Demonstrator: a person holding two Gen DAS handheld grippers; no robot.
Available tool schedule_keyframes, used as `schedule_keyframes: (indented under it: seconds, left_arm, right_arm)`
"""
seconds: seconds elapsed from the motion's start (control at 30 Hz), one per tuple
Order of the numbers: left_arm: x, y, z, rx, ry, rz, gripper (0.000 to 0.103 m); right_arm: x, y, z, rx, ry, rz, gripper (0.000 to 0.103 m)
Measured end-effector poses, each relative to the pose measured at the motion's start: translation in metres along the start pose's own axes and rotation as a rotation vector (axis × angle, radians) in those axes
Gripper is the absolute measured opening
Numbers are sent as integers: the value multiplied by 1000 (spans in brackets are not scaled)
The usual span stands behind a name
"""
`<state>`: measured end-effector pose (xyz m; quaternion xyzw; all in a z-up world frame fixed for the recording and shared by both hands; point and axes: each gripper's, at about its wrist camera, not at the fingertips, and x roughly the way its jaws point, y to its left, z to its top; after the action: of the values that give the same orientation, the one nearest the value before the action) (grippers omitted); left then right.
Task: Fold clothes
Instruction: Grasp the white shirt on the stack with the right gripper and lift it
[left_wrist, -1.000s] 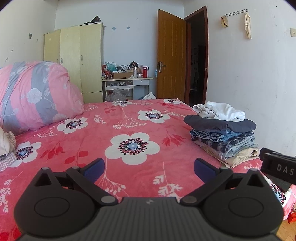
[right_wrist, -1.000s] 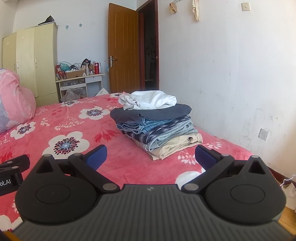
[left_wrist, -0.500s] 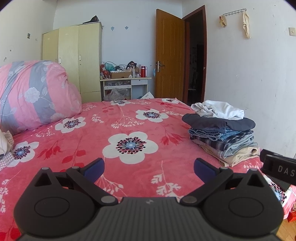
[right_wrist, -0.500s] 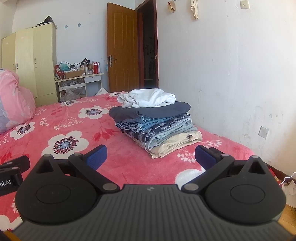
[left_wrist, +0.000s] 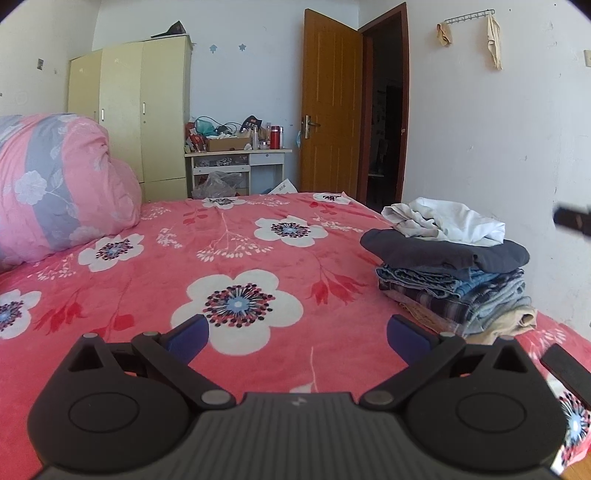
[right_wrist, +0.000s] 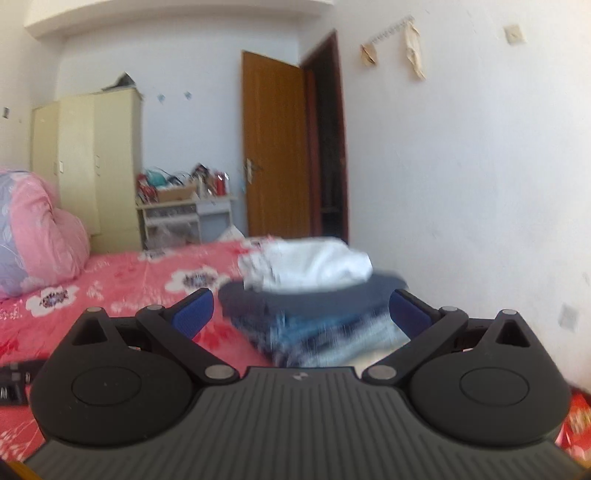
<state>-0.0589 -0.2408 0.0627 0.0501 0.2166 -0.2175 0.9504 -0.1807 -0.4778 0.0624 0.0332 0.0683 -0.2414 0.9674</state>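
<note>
Both grippers wide open, nothing held. Left gripper (left_wrist: 297, 338) hovers over the bed (left_wrist: 236, 258), mid-area, clear of fabric. Right gripper (right_wrist: 301, 314) sits in front of the clothes stack (right_wrist: 314, 302); view blurred. Stack (left_wrist: 450, 266) at the bed's right edge by the wall, loose white garment (left_wrist: 447, 221) on top.

- Bed cover (left_wrist: 258, 258): soft, matt fleece-like cloth, floral print.
- Stack of clothes (left_wrist: 454, 273): woven cloth, denim among it (top white piece crumpled).
- Door (left_wrist: 328, 107): varnished wood, slight sheen.
- Left hand-held gripper (left_wrist: 295, 334): matt black plastic, ribbed body.
</note>
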Motion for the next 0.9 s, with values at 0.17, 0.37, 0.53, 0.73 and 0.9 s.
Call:
schedule_keyframes:
  seconds: [0.17, 0.37, 0.53, 0.73, 0.9]
  left_arm:
    - [57, -12, 7, 44, -4, -4, 103]
    - [96, -14, 3, 56, 18, -17, 103]
    - [111, -9, -3, 56, 37, -23, 103]
    - [115, 0, -7, 55, 45, -8, 103]
    - [112, 4, -7, 42, 59, -5, 103]
  right_arm:
    - [127, 7, 34, -158, 26, 85, 102]
    - [260, 47, 24, -386, 222, 201, 100]
    - [319, 67, -5, -538, 390, 182, 97]
    - [314, 52, -13, -517, 443, 189, 74]
    - [319, 41, -7, -438, 446, 196, 28]
